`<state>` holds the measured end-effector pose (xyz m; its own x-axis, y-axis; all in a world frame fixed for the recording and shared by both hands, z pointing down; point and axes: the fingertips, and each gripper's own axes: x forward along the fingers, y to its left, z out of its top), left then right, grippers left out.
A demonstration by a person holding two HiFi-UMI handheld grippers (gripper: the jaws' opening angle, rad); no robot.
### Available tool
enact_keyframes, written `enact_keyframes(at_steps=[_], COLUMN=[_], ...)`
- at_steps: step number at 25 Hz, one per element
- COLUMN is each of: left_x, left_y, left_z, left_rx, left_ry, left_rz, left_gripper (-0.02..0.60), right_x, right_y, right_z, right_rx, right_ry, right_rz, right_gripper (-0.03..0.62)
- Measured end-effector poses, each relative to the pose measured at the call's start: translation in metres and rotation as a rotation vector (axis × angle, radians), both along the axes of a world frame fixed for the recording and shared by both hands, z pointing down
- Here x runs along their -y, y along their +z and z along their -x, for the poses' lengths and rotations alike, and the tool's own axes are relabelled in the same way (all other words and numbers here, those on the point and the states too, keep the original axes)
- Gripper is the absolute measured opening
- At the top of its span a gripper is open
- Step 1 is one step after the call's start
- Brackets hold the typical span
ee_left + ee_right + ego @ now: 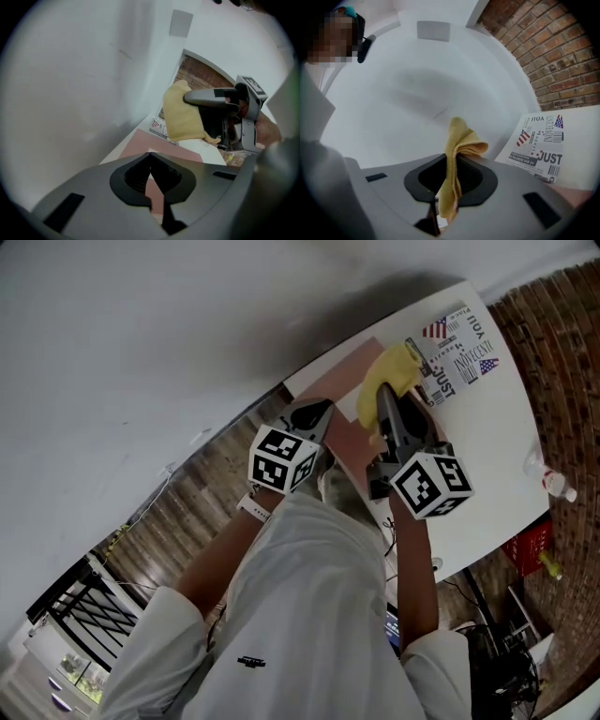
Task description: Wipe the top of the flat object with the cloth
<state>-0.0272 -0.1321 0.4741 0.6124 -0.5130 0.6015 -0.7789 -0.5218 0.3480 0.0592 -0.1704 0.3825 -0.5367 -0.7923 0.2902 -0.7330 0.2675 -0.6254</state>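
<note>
- cloth (394,371): yellow, crumpled and folded over, pinched between the jaws of the right gripper (384,397), at the far end of the flat object.
- flat object (352,439): thin pinkish-brown sheet, lying flat on the white table (497,456), near its left edge.

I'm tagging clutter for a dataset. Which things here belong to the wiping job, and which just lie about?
In the job: yellow cloth, clamped in right gripper; pink flat object; left gripper, shut, near it.
Lying about: printed sheet; bottle; red basket.
</note>
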Motion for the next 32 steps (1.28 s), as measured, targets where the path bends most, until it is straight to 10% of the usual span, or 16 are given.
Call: enact_keyframes(at_steps=[13,22,32], left_x=[0.007,0.0,0.001], left_y=[0.052,0.07,0.074], left_z=[0.005,0.007,0.008], left_rx=[0.014,0.057,0.08], left_ry=[0.016,0.037,0.029], left_rz=[0.063,0.098,0.11], left_gripper=[0.017,0.017,0.017], right_x=[0.059,0.043,0.029], right_y=[0.086,0.154,0.161], right_z=[0.036,0.007,-0.008], right_rx=[0.271,0.06,0.05], right_ry=[0.04,0.166,0.227], right_rz=[0.23,0.451,0.508], right_gripper=[0.057,0.057,0.057])
